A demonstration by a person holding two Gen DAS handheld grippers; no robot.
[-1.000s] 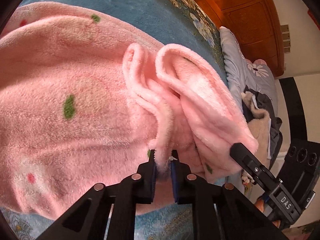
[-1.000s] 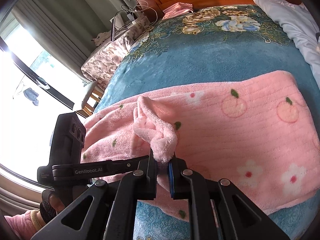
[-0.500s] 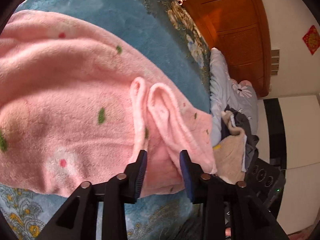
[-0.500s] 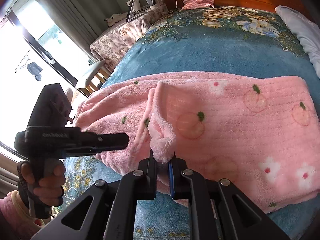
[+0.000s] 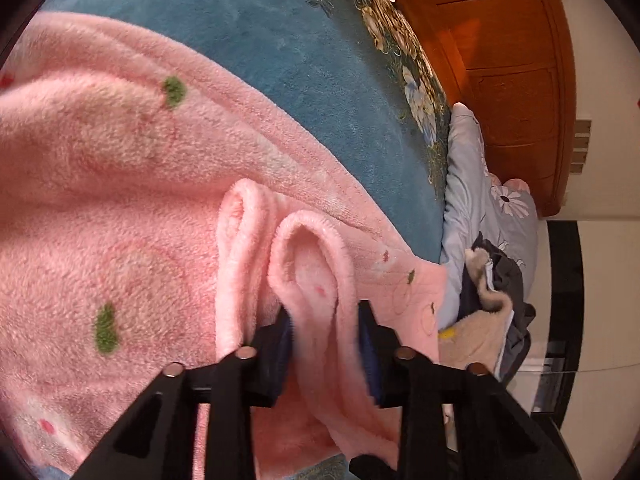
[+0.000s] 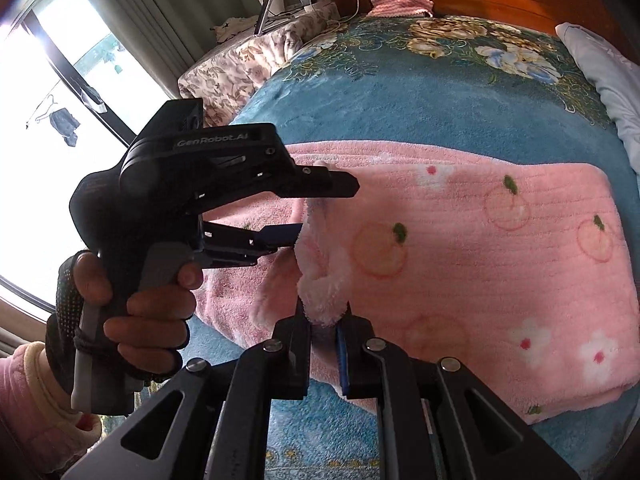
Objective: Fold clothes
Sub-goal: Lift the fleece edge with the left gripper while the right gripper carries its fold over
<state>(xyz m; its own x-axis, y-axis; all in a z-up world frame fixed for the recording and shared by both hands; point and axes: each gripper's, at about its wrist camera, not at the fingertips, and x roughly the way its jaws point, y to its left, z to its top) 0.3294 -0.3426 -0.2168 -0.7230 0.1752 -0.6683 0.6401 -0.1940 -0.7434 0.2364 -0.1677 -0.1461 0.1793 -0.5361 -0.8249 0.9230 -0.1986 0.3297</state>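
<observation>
A pink fleece garment [image 5: 120, 220] with green leaf and flower prints lies spread on the bed, and in the right wrist view it [image 6: 480, 260] reaches to the right. Two raised folds stand up at its near edge. My left gripper [image 5: 324, 320] is open and straddles the right-hand fold, its blue pads on either side. In the right wrist view the left gripper [image 6: 324, 212] comes in from the left, held by a gloved hand [image 6: 140, 312]. My right gripper [image 6: 323, 316] is shut on a bunched tip of the pink garment.
A blue floral bedspread [image 6: 400, 112] covers the bed. A wooden headboard [image 5: 500, 80] runs along the far side, with a small folded pink cloth [image 6: 400, 2] by it. A pale blue pillow [image 5: 472, 184] and a pile of clothes [image 5: 492, 300] lie to the right. A window [image 6: 60, 80] is at the left.
My left gripper let go of the fold it held, opened, and moved forward around the neighbouring fold. The right gripper kept its hold and the view pulled back a little.
</observation>
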